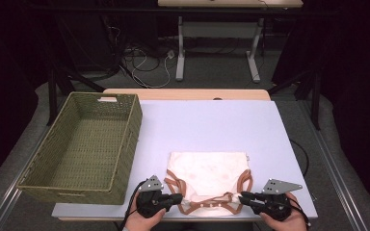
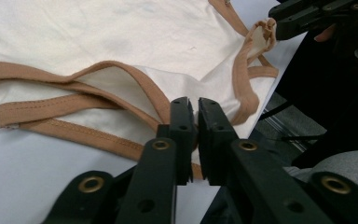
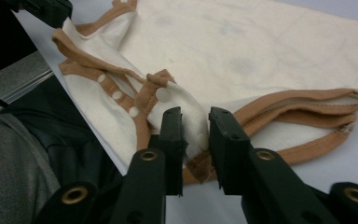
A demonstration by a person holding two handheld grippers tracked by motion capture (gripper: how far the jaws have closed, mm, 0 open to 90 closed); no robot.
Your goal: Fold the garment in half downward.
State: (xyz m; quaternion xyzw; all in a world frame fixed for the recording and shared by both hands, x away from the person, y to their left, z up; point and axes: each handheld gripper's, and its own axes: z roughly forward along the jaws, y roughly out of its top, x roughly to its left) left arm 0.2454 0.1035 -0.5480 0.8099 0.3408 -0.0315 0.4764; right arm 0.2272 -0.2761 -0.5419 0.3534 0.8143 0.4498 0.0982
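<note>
Left gripper view: my left gripper [image 2: 194, 106] has its 2 jaws nearly together, a thin slit between them, pinching the brown-trimmed near edge of the baby bodysuit [image 2: 121, 42].
Right gripper view: my right gripper [image 3: 195, 116] has its jaws a little apart with a fold of cream cloth between them beside the snap strip [image 3: 117, 95]; I cannot tell whether the pads press on it.
Hands: in the high view my 2 hands come in from the bottom edge, left gripper [image 1: 176, 198] and right gripper [image 1: 246, 197] on the 2 near corners of the garment.
Why held so: I judge that a grip on each side of the crotch flap lets me lift or fold that end evenly.
Bodysuit place: it lies flat on the white table [image 1: 212, 120], near the front edge, its snap end toward me and hanging slightly over the edge.
Trim: brown binding runs round the leg openings [image 1: 243, 179].
Basket: a woven green basket [image 1: 48, 144] stands at the table's left, well apart from the garment, likely where the folded piece goes.
</note>
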